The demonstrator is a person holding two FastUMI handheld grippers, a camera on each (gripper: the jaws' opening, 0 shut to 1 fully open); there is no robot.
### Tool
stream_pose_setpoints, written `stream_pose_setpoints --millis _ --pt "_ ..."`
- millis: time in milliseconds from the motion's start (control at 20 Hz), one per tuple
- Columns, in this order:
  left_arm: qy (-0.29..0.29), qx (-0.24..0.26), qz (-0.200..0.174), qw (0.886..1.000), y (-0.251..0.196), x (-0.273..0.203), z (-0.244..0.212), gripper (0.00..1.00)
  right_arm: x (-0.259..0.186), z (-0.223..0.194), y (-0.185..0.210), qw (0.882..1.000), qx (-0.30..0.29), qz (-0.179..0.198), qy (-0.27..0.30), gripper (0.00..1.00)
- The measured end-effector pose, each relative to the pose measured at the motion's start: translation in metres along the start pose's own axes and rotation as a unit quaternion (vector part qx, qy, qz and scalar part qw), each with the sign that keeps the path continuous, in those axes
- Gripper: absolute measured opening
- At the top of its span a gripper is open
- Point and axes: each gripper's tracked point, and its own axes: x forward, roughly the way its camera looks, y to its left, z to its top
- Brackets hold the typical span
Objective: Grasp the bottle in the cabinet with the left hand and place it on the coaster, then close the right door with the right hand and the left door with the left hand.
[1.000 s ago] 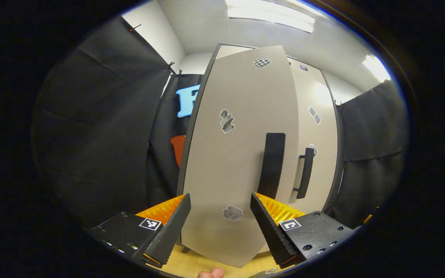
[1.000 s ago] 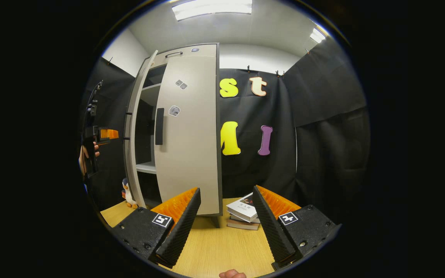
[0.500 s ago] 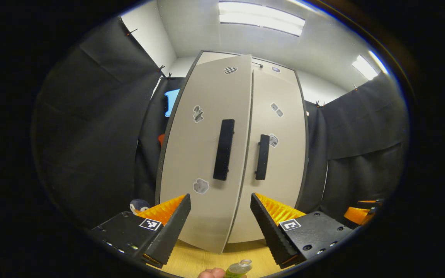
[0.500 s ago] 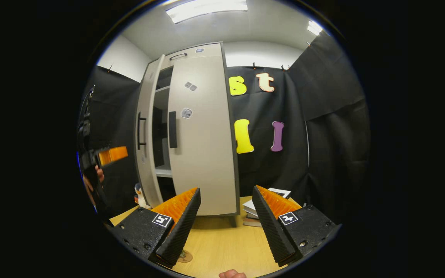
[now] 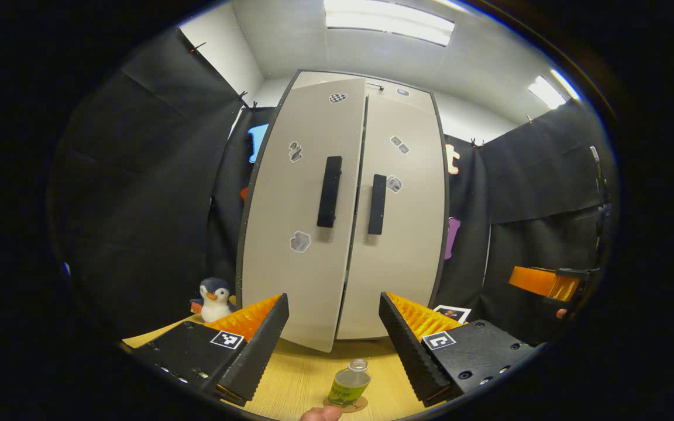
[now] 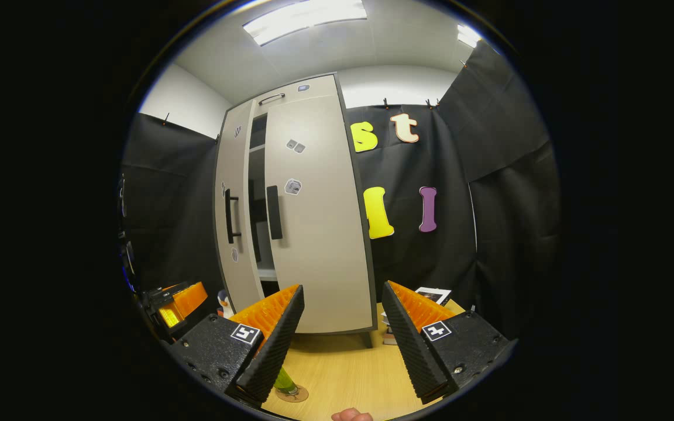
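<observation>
1. The bottle [image 5: 349,383] stands upright on the round coaster [image 5: 346,404] on the wooden table [image 5: 296,380], just in front of the cabinet [image 5: 343,204]. In the right gripper view the bottle [image 6: 283,380] shows only as a green lower part behind that gripper's left finger, with the coaster [image 6: 292,394] under it.
2. The left gripper [image 5: 332,342] has its fingers spread wide and released, nothing between them; the bottle sits low in the gap, apart from both fingers.
3. The right gripper [image 6: 341,333] is likewise spread open and holds nothing, with bare table ahead of it up to the cabinet's foot.
4. The right door [image 6: 313,216] lies flush with the cabinet. The left door [image 6: 233,216] is ajar: the right gripper view shows a dark gap with a shelf edge between the two doors, while the left gripper view shows only a thin seam, the left door's [image 5: 299,216] lower edge standing slightly forward of the right door [image 5: 398,216].
5. A toy penguin [image 5: 214,291] stands at the cabinet's left corner, near the left door's swing edge.
6. Books [image 6: 430,295] lie on the table to the cabinet's right, against the cloth wall.
</observation>
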Motion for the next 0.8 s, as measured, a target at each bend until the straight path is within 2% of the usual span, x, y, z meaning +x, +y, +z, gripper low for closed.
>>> stream_pose_setpoints --millis 50,250,500,550,650,700,800 --pt "0.004 0.001 0.007 1.0 0.003 -0.004 -0.004 0.95 0.0 -0.005 0.001 1.0 -0.001 -0.001 0.003 0.83" --pt "0.011 0.011 0.015 1.0 0.009 -0.008 -0.008 0.95 -0.002 -0.018 0.012 1.0 -0.005 0.011 0.027 0.83" --pt "0.001 0.014 0.019 1.0 0.011 -0.007 -0.002 0.95 -0.001 -0.015 0.025 0.999 -0.01 0.027 0.025 0.83" --pt "-0.002 0.013 0.018 1.0 0.009 -0.007 0.0 1.0 -0.002 -0.015 0.025 0.999 -0.01 0.029 0.025 0.83" --pt "-0.008 0.018 0.018 1.0 0.009 -0.007 0.002 1.0 -0.003 -0.014 0.023 0.999 -0.008 0.029 0.023 0.83" --pt "-0.008 0.02 0.018 1.0 0.009 -0.007 0.002 0.95 -0.003 -0.015 0.022 0.999 -0.008 0.028 0.024 0.83" --pt "-0.008 0.024 0.016 1.0 0.008 -0.007 0.003 0.95 -0.004 -0.016 0.019 0.999 -0.006 0.026 0.026 0.83"
